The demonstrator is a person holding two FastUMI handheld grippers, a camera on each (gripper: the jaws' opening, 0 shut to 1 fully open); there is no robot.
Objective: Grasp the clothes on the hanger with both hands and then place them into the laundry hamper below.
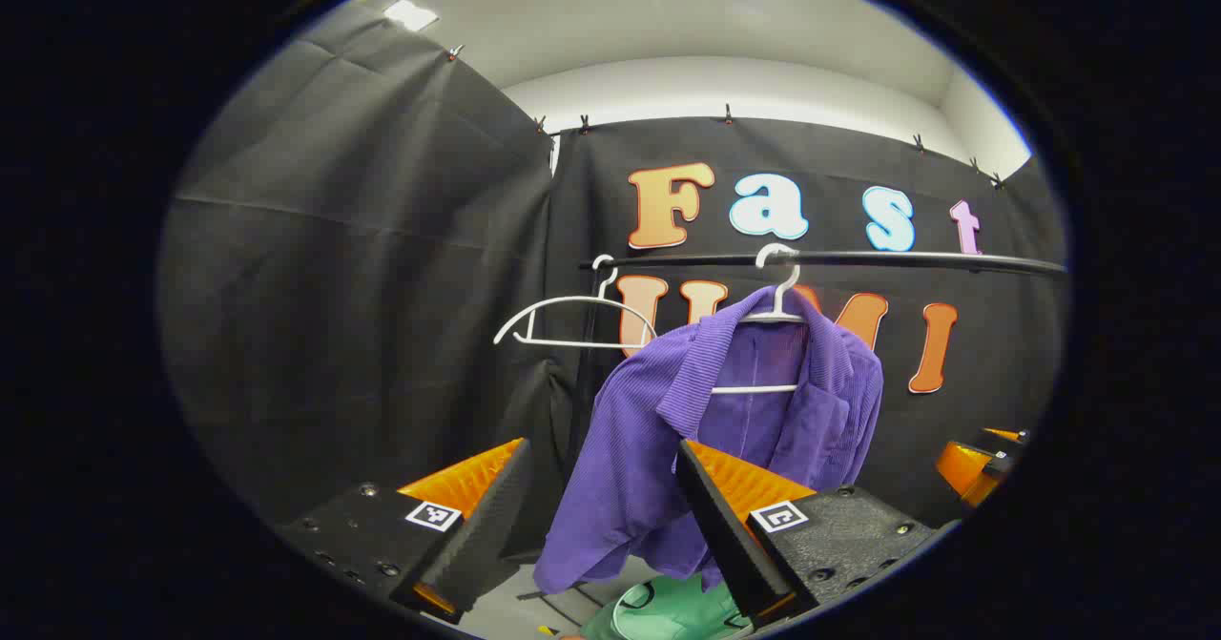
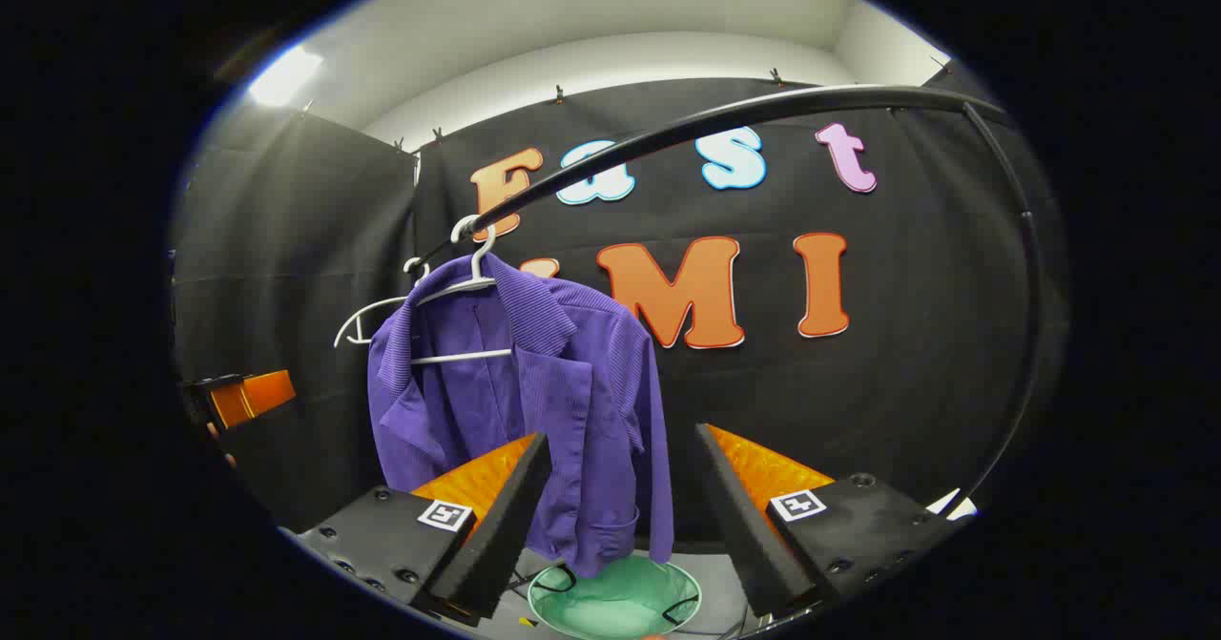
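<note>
Gaping wide and empty, the left gripper (image 1: pixel 601 526) and right gripper (image 2: pixel 620 516) both face a purple corduroy shirt (image 2: pixel 534 402) hung on a white hanger (image 2: pixel 467 282) from the black rail (image 2: pixel 725 120); a green laundry hamper (image 2: pixel 615 602) sits on the floor below it, and an empty white hanger (image 1: pixel 568 320) hangs beside it.

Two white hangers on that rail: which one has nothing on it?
The far white hanger at the rail's end hangs bare; the other hanger carries the purple jacket.
</note>
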